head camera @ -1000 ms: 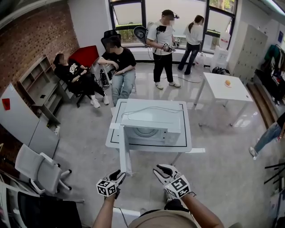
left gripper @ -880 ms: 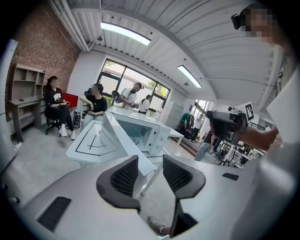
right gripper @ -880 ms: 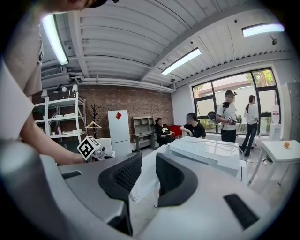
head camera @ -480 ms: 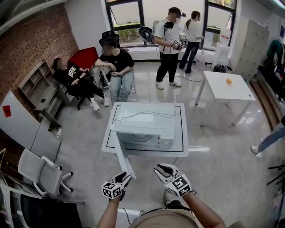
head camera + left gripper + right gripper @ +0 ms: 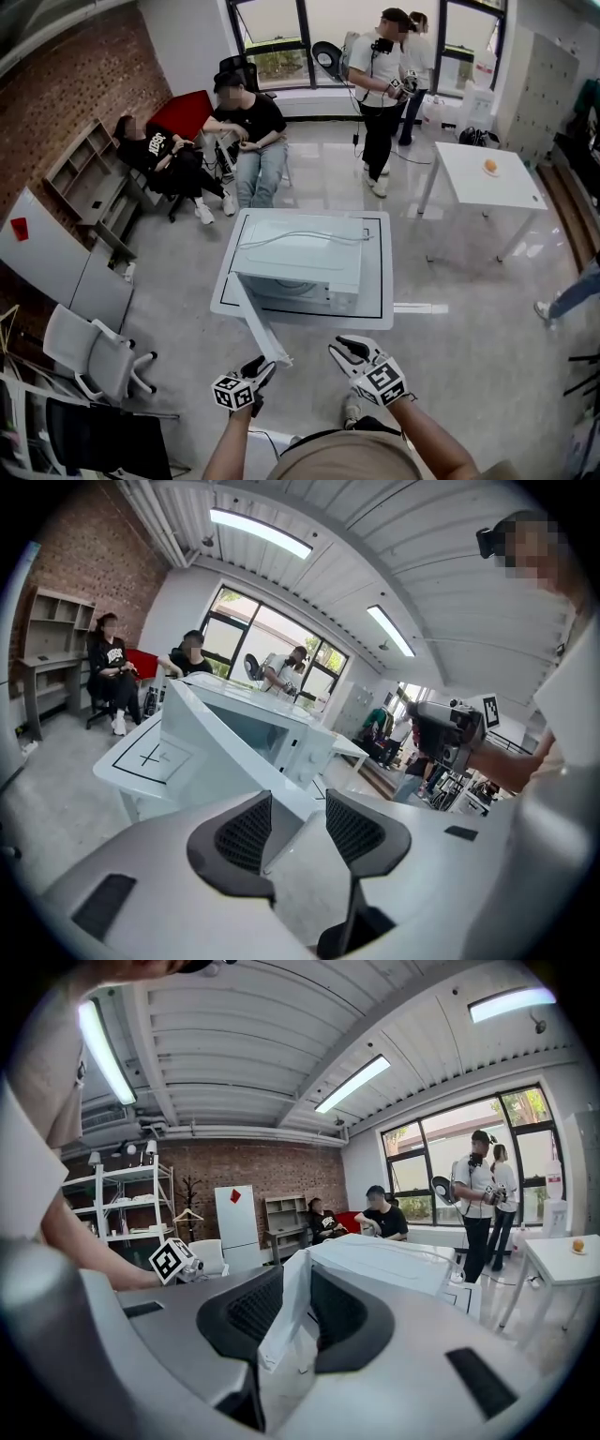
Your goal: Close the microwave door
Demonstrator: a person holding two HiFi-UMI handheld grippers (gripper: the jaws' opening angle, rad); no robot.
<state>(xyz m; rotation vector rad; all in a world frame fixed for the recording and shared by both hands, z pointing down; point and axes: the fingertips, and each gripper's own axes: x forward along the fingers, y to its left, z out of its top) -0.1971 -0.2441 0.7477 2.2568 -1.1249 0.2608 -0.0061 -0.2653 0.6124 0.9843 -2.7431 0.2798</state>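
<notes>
A white microwave (image 5: 300,267) stands on a white table (image 5: 228,292). Its door (image 5: 255,323) is swung wide open and juts toward me past the table's front edge. My left gripper (image 5: 262,368) is open and low, its tips just short of the door's free end. In the left gripper view the open left gripper (image 5: 298,803) has only the door (image 5: 220,738) and oven (image 5: 281,728) beyond its jaws. My right gripper (image 5: 347,351) is open, to the right of the door's end and apart from it. In its own view the right gripper (image 5: 295,1283) frames the door's edge (image 5: 284,1321).
A small white table (image 5: 469,187) with an orange (image 5: 490,166) stands at the back right. An office chair (image 5: 89,361) is at the left. Two people sit behind the microwave table (image 5: 248,131), and others stand by the windows (image 5: 380,66).
Both grippers stay open near the door's free end; the left one has shifted slightly right. The door still hangs open. The standing person at the back has walked to the right.
</notes>
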